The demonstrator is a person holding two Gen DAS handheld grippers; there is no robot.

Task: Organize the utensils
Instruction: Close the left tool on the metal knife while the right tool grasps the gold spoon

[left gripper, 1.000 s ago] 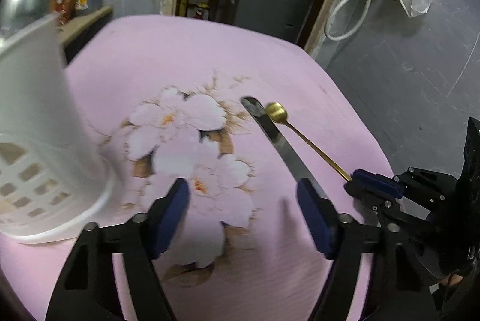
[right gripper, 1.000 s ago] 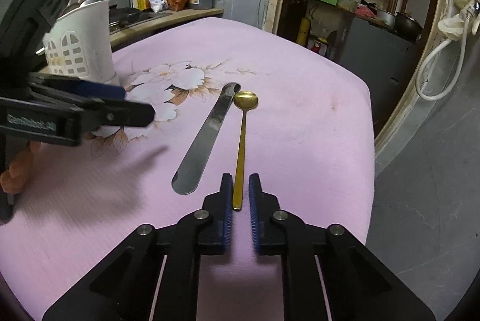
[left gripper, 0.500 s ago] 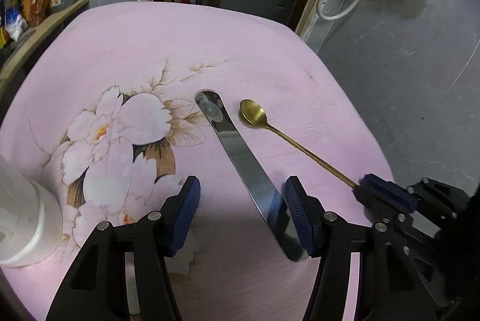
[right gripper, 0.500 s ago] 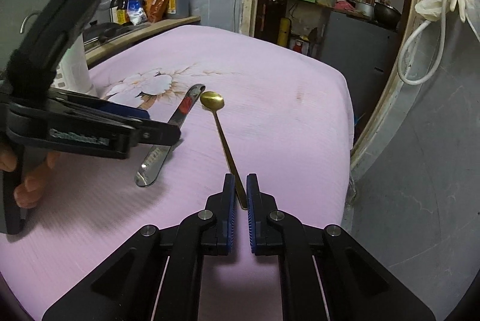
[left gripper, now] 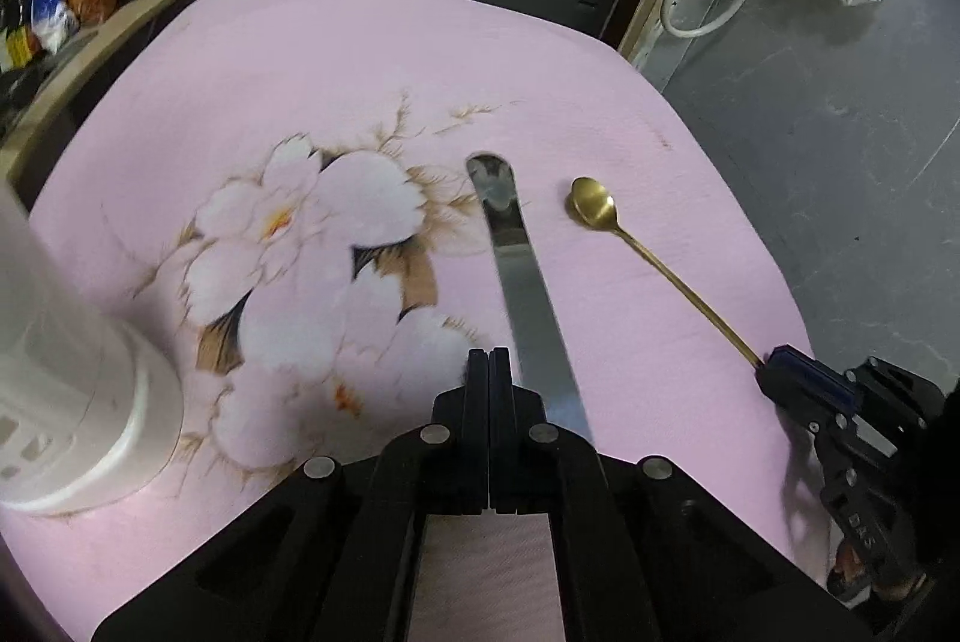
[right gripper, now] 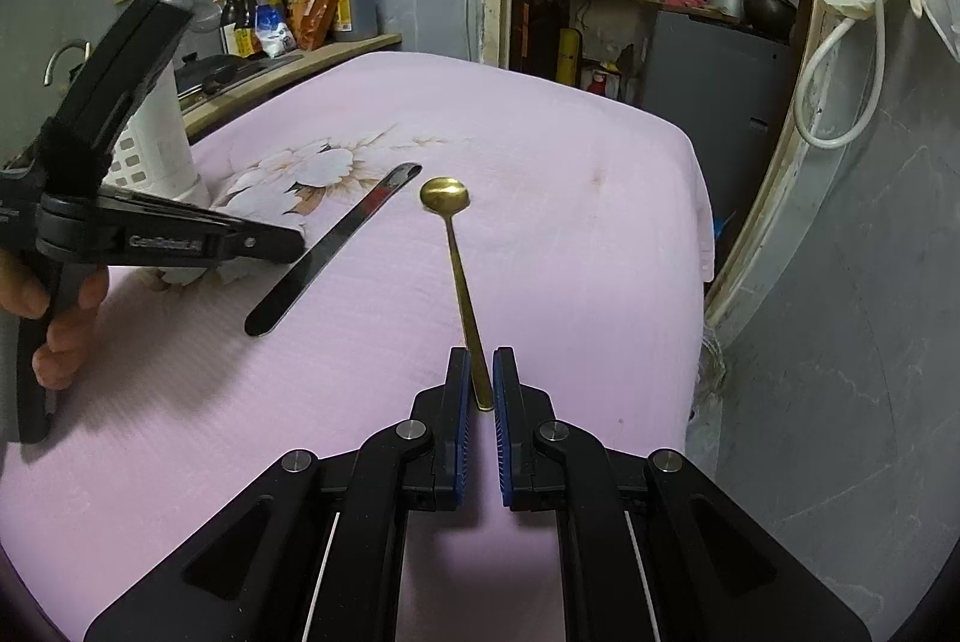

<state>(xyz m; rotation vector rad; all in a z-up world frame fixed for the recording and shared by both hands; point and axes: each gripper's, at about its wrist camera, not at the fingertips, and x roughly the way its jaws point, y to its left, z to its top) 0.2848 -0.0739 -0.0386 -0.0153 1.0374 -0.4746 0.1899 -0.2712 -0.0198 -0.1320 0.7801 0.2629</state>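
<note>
On the pink floral cloth [left gripper: 372, 60], my left gripper [left gripper: 489, 360] sat with its jaws pressed together on nothing, just left of the steel spatula [left gripper: 528, 306] lying flat. My right gripper [right gripper: 477, 384] pinched the handle end of the gold spoon [right gripper: 456, 246], whose bowl rested on the cloth beside the spatula's rounded tip. The white utensil holder [left gripper: 66, 402] stood at the cloth's left edge.
</note>
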